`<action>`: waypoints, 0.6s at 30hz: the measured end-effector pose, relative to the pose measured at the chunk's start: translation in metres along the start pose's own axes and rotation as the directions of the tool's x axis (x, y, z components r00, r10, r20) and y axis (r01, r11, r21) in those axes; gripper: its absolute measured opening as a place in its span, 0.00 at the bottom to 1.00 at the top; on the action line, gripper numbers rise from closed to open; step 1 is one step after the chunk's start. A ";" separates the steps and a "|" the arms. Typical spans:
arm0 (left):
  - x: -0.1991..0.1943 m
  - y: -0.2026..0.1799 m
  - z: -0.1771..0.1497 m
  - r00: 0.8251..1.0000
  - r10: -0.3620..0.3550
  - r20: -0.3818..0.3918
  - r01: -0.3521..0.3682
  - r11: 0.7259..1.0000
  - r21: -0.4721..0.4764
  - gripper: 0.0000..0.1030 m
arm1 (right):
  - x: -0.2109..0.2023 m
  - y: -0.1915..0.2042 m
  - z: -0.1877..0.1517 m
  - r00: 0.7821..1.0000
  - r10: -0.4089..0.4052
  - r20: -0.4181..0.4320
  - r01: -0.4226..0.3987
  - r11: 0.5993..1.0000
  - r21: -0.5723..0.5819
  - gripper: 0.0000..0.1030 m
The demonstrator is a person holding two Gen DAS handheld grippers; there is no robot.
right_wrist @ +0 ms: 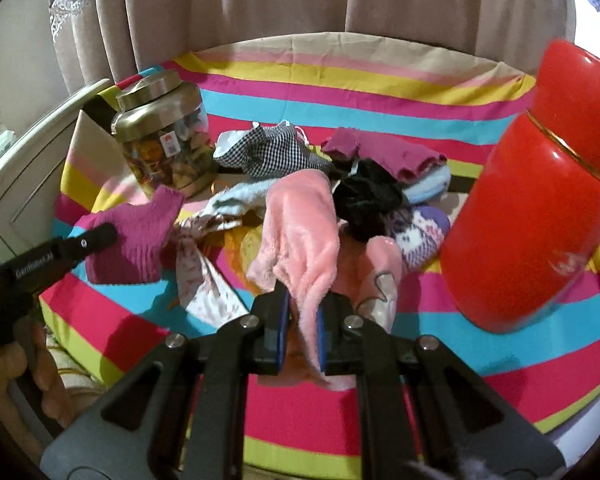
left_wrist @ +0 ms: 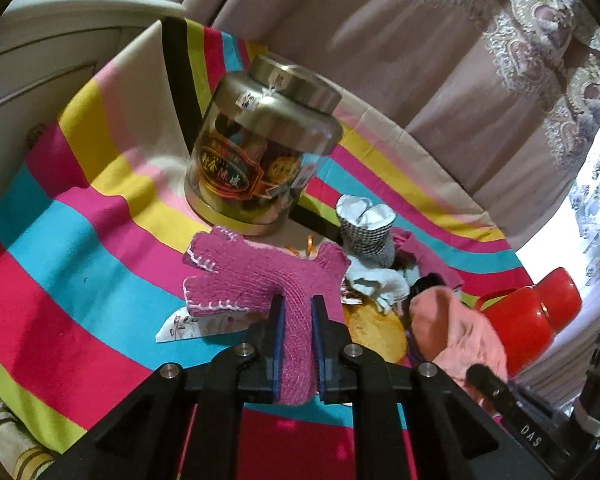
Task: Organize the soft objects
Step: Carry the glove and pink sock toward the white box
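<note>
- The magenta knitted glove with white edge stitching (left_wrist: 256,276) is clamped by its cuff in the left hand-held gripper (left_wrist: 297,308), jaws nearly closed on the knit; its fingers splay forward above the striped multicoloured cloth (left_wrist: 80,240) covering the desk.
- The pink fluffy fleece cloth (right_wrist: 300,232) is pinched in the right hand-held gripper (right_wrist: 303,304), jaws almost shut on a fold, and the rest drapes over the pile.
- Both hand-held grippers point forward and downward at the desk; in the right wrist view, the left one enters from the left, with a person's fingers (right_wrist: 40,368) below it.
- Pile of soft items behind: a black-and-white checked fabric piece (right_wrist: 276,148), a black garment (right_wrist: 364,196) and a purple patterned sock (right_wrist: 420,236).
- A clear jar with a gold metal lid (left_wrist: 260,148) stands just behind the glove.
- A glossy red bottle (right_wrist: 536,200) stands right of the pile.
- Beige curtains (right_wrist: 280,0) hang behind the desk.
</note>
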State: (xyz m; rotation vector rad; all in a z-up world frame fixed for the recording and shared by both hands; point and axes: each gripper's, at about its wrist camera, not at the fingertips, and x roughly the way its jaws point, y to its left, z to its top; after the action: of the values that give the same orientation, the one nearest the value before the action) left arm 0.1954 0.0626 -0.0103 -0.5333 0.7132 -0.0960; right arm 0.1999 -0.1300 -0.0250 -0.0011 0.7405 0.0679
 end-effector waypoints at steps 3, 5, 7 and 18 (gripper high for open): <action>-0.009 -0.007 -0.001 1.000 -0.013 0.014 0.013 1.000 0.010 0.12 | -0.006 -0.003 -0.007 0.999 0.032 -0.026 -0.032 0.999 0.015 0.14; -0.017 -0.010 -0.003 0.999 -0.023 0.024 0.023 1.000 0.020 0.12 | -0.013 -0.003 -0.014 0.999 0.035 -0.033 -0.035 0.999 0.004 0.14; -0.023 -0.011 -0.005 0.999 -0.030 0.029 0.029 0.999 0.027 0.12 | -0.020 -0.005 -0.019 0.999 0.040 -0.036 -0.040 0.999 0.004 0.14; -0.048 -0.041 -0.016 0.995 -0.102 0.017 0.101 0.993 0.064 0.12 | -0.065 -0.027 -0.041 1.000 0.014 -0.010 -0.014 0.999 0.038 0.14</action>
State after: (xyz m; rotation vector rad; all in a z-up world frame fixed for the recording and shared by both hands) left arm 0.1527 0.0331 0.0284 -0.5091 0.6613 -0.2075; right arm 0.1261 -0.1616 -0.0120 0.0399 0.7522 0.0669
